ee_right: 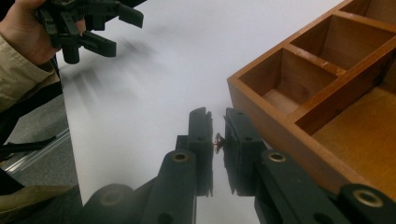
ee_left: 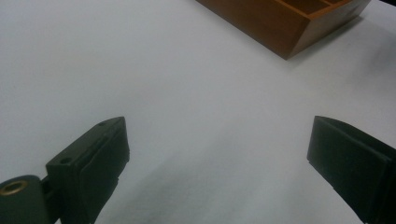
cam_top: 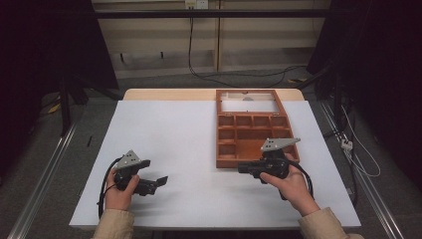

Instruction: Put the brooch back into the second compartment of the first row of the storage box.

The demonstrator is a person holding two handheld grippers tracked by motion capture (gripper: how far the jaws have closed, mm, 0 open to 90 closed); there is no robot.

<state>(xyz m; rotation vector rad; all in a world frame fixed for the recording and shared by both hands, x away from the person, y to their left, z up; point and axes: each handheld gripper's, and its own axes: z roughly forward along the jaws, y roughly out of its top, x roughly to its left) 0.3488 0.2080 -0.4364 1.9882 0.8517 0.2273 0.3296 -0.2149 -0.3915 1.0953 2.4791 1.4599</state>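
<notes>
The right gripper [ee_right: 218, 140] pinches a tiny brass piece [ee_right: 218, 138] beside the wooden box [cam_top: 251, 132], seemingly unplaced; the left gripper [ee_left: 217, 163] gapes empty.

The table [cam_top: 199, 149] fills the middle of the high view, its top covered by a white sheet, with a strip of bare pale wood showing along the far edge. One thing lies directly on it — an open wooden compartment box [cam_top: 251, 134], right of centre, its glass-paned lid folded back toward the upper edge. The box's compartments look empty.
</notes>
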